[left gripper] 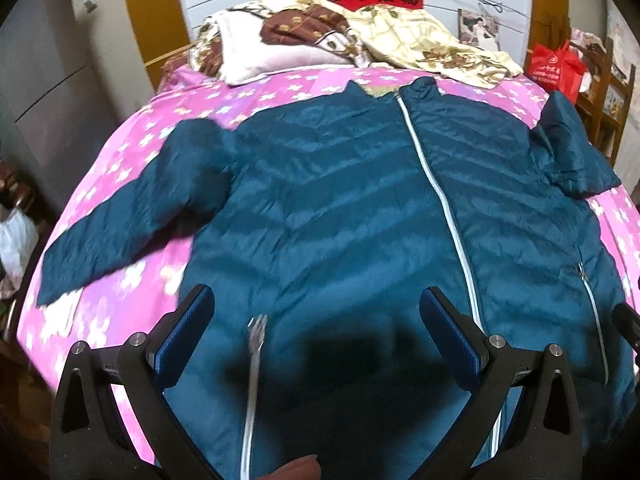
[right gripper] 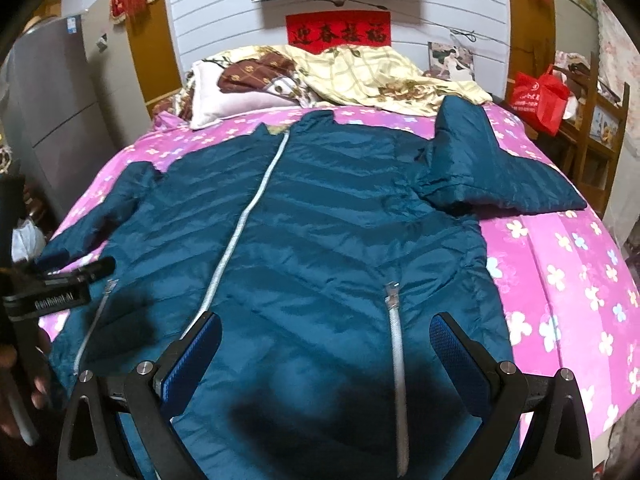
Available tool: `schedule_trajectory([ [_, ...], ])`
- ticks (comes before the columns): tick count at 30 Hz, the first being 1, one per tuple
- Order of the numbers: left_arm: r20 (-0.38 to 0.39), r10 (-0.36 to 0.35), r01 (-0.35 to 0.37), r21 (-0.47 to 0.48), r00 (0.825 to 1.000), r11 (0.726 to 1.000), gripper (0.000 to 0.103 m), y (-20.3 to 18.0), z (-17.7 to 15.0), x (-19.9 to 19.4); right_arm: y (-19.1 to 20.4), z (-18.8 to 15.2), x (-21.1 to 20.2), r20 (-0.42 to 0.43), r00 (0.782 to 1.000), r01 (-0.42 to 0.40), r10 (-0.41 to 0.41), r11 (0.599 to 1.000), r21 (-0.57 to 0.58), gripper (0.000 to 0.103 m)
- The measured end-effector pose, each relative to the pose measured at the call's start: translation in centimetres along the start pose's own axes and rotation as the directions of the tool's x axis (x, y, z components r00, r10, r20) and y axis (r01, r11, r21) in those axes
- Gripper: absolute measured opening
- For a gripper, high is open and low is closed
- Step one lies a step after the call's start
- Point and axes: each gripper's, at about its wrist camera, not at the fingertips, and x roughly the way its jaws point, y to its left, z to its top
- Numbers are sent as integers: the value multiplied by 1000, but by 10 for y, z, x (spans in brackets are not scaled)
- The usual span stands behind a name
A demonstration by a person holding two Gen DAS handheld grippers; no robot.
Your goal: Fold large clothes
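Observation:
A large teal quilted jacket lies front up on the bed, zipped with a silver zipper, collar toward the pillows. Its left sleeve stretches out to the left; its right sleeve is bent up toward the pillows. It also shows in the right wrist view. My left gripper is open and empty just above the jacket's lower left part near a pocket zipper. My right gripper is open and empty above the lower right part, around the other pocket zipper. The left gripper's body shows at the left edge.
The bed has a pink flowered sheet. Pillows and a crumpled yellow quilt lie at the head. A grey cabinet stands left of the bed. A red bag sits on a wooden shelf at the right.

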Motion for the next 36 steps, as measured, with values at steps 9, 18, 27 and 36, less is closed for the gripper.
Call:
schedule_trajectory([
  [9, -62, -38, 38, -11, 997, 999, 103, 0, 15, 67, -24, 23, 60, -43, 997, 60, -61, 998, -14, 103],
  [18, -97, -79, 72, -74, 992, 995, 103, 6, 3, 93, -33, 22, 113, -99, 994, 46, -44, 999, 20, 103],
  [27, -70, -86, 79, -94, 994, 992, 103, 7, -3, 96, -35, 13, 125, -113, 993, 30, -26, 999, 37, 103],
  [36, -64, -75, 70, -86, 995, 994, 103, 7, -7, 95, -31, 7, 124, -109, 993, 55, -53, 998, 11, 103],
])
